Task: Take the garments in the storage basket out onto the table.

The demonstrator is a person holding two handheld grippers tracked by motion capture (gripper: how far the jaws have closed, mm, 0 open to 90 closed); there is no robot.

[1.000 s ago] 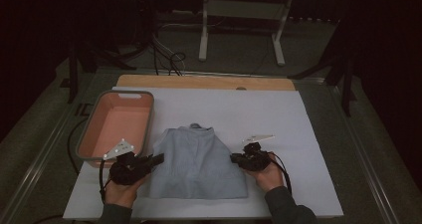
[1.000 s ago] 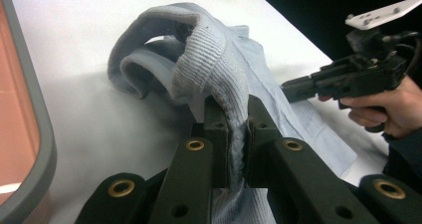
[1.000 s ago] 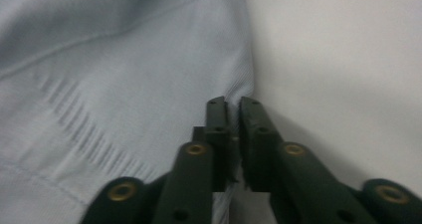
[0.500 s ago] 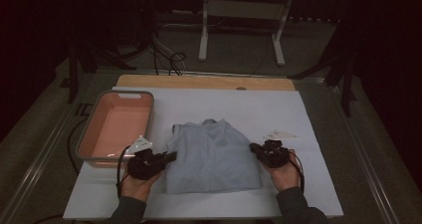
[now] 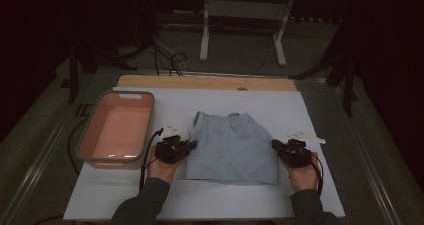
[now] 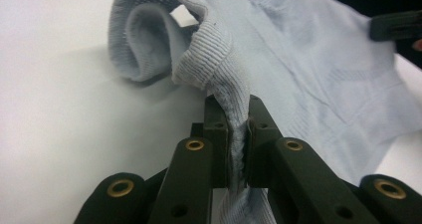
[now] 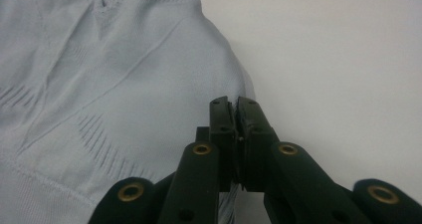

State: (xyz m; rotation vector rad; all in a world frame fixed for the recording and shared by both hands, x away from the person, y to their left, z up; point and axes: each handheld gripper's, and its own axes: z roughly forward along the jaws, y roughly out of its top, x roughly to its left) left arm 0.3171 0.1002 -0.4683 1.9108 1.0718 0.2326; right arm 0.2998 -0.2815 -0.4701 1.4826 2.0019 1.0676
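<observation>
1. On the white table, the pink basin stands at the far left, apart from the garment and untouched.

2. Just right of the basin, my left gripper is clamped tight on the ribbed hem of the pale blue knit top. In the left gripper view the cloth is pinched flat between the jaws and rises out of them, and a loose roll of fabric curls beside the tips.

3. The top lies spread near the middle of the table, neckline away from me and lower edge toward me. I judge it light, soft and limp: it will sag and drape wherever it is unsupported, and it will not hold a shape by itself. The knit looks stretchy, so a hard pull may distort it rather than move it.

4. At the garment's right edge, my right gripper has its jaws closed. In the right gripper view the tips sit over the side edge of the cloth; I cannot tell whether any fabric is caught between them.

5. The best holds, I judge, are the thicker ribbed hem and side seams, taken at two matched points to keep the cloth level.
</observation>
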